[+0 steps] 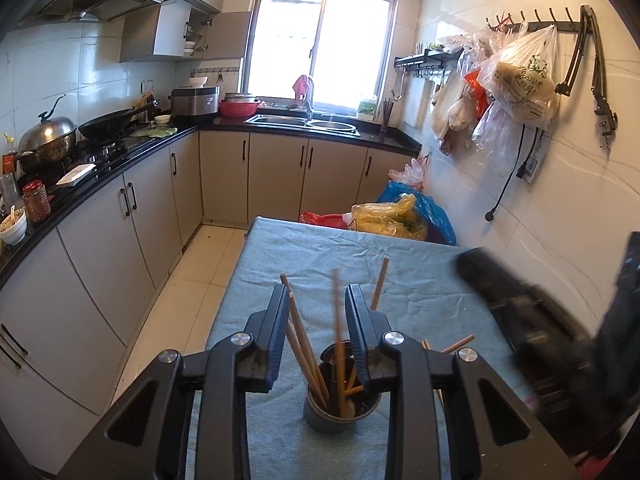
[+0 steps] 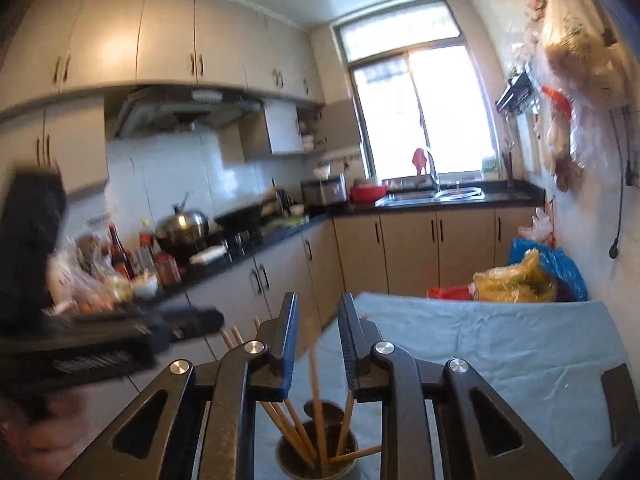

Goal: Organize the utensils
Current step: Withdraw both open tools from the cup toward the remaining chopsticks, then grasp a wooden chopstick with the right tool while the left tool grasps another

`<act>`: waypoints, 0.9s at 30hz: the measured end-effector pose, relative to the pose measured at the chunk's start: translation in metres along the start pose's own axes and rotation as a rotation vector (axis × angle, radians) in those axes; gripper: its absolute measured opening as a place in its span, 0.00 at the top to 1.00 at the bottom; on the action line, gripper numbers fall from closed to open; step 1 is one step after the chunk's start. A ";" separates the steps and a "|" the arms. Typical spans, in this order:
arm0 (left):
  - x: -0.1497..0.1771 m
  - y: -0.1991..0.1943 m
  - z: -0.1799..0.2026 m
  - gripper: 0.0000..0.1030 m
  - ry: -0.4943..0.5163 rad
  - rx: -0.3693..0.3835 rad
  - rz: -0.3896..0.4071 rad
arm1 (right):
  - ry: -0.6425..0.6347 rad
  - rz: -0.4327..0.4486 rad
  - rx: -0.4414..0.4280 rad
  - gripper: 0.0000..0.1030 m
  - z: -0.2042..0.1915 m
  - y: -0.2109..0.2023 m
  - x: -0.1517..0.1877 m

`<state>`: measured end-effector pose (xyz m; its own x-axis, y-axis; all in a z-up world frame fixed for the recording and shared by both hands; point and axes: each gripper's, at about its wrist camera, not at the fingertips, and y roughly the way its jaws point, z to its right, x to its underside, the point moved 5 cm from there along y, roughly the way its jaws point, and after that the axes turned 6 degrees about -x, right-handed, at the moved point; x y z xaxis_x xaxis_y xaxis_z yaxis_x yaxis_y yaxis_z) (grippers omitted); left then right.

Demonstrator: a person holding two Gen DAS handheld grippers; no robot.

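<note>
A grey metal utensil cup (image 1: pixel 338 414) stands on the blue-cloth table (image 1: pixel 420 280) and holds several wooden chopsticks (image 1: pixel 306 344). My left gripper (image 1: pixel 318 300) is open above the cup, with chopsticks rising between its fingers, none gripped. In the right wrist view the same cup (image 2: pixel 316 458) with chopsticks (image 2: pixel 316 392) sits below my right gripper (image 2: pixel 318 308), which is open; a blurred chopstick stands between its fingers. The right gripper shows blurred at the right of the left wrist view (image 1: pixel 540 320). The left gripper shows blurred at the left of the right wrist view (image 2: pixel 120 340).
Plastic bags (image 1: pixel 392 216) lie at the table's far end. A black counter (image 1: pixel 120 160) with pots and bottles runs along the left. A sink (image 1: pixel 304 122) is under the window. Bags hang on the right wall (image 1: pixel 516 84).
</note>
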<state>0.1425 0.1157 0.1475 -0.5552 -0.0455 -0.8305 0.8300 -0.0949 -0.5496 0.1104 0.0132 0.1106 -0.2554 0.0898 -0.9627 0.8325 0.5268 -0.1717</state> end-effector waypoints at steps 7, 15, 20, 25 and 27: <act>0.002 -0.033 0.012 0.73 0.024 0.020 0.048 | 0.072 0.070 0.020 0.67 0.026 -0.068 -0.015; 0.036 -0.069 0.060 0.67 0.128 0.115 0.076 | 0.182 -0.097 0.132 0.67 0.104 -0.098 0.042; 0.102 -0.051 0.119 0.66 0.237 0.225 -0.060 | 0.332 -0.307 0.168 0.67 0.160 -0.083 0.103; 0.181 0.009 0.164 0.66 0.316 0.241 -0.266 | 0.479 -0.456 0.159 0.76 0.202 -0.058 0.141; 0.202 0.038 0.171 0.66 0.315 0.223 -0.344 | 0.503 -0.490 0.161 0.77 0.211 -0.046 0.149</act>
<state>0.0529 -0.0673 -0.0255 -0.7222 0.3237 -0.6112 0.5520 -0.2626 -0.7914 0.1380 -0.1755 -0.0692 -0.7814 0.2743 -0.5606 0.6166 0.4783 -0.6254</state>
